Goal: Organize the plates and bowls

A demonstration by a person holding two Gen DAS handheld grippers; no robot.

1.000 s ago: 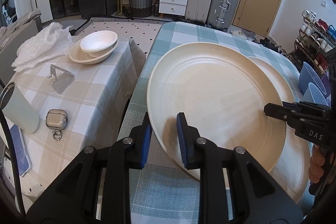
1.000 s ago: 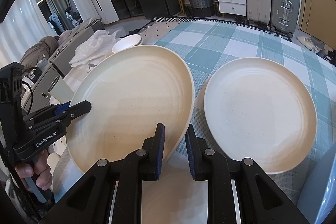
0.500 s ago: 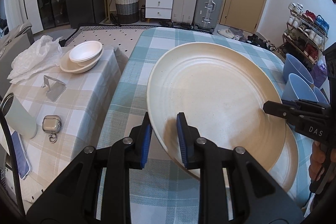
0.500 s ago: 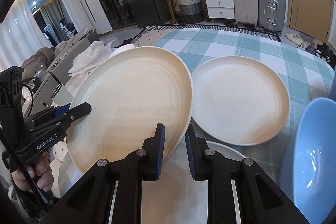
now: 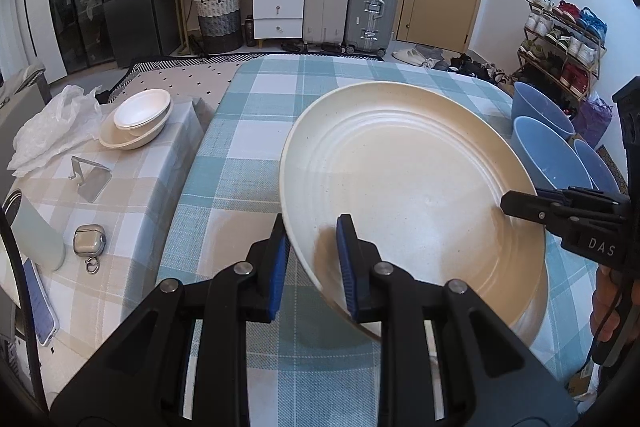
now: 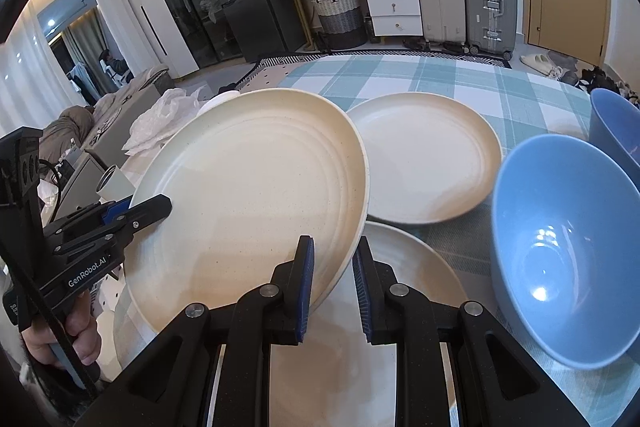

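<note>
**A:** What shows from your left side?

**B:** My left hand-held gripper (image 5: 310,263) is clamped on the near rim of a big cream plate (image 5: 408,195), which hangs tilted above the checked table (image 5: 256,115). My right hand-held gripper (image 5: 516,205) pinches the rim opposite. Beyond it stand blue bowls (image 5: 548,155); off to the left, white bowls (image 5: 140,115) sit nested.

**A:** And the right side?

**B:** There my right hand-held gripper (image 6: 332,279) bites the plate (image 6: 248,195) at its near edge, with the left one (image 6: 154,205) across. Under the jaws lies another plate (image 6: 420,267), a third plate (image 6: 424,155) ahead, and a blue bowl (image 6: 560,259) just to the right.

**A:** How will it handle?

**B:** Stiff, glazed, likely slippery and breakable, I reckon. Two opposite rim grips suit it; I'd keep it level going down.
</note>
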